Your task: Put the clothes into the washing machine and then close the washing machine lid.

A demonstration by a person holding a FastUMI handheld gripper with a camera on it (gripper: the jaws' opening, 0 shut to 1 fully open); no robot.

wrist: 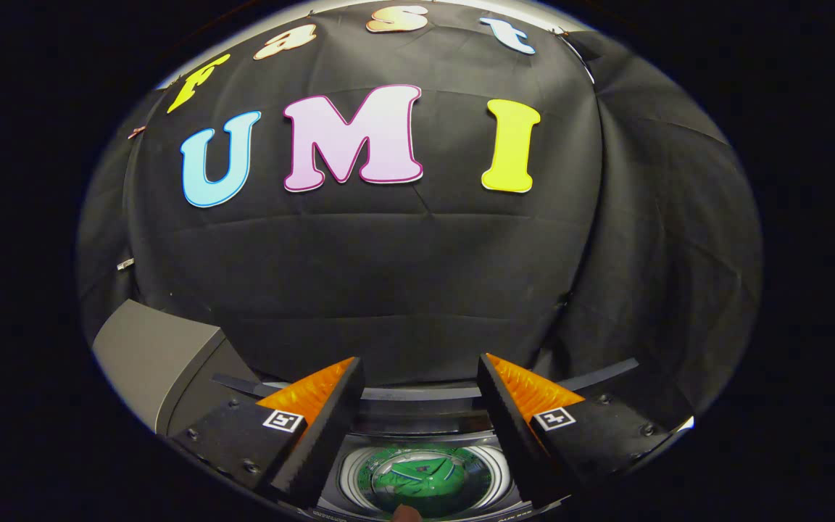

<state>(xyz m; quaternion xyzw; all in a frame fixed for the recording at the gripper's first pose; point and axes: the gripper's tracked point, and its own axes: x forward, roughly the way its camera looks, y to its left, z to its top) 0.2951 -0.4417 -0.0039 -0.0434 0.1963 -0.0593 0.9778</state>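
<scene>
- Gripper (421, 377) low in the frame, fingers spread wide apart, nothing held between them.
- Square black-and-white marker (283, 420) on the left finger, a matching one on the right.
- Washing machine (417, 435) at the bottom centre, seen between and below the fingers, its round drum open upward.
- Green clothes (421, 477) lying inside the drum, bottom centre of the frame, folded loosely with a collar-like edge visible.
- Pale ring of the drum rim (349, 471) encircling the garment.
- Grey washing machine lid (153, 355) standing raised at the lower left, tilted back, just beside the left finger.
- Small rounded tip, perhaps a fingertip (406, 513), at the very bottom edge below the garment; too little showing to be sure.
- Black cloth wall (417, 275) across the centre and upper frame, beyond the machine.
</scene>
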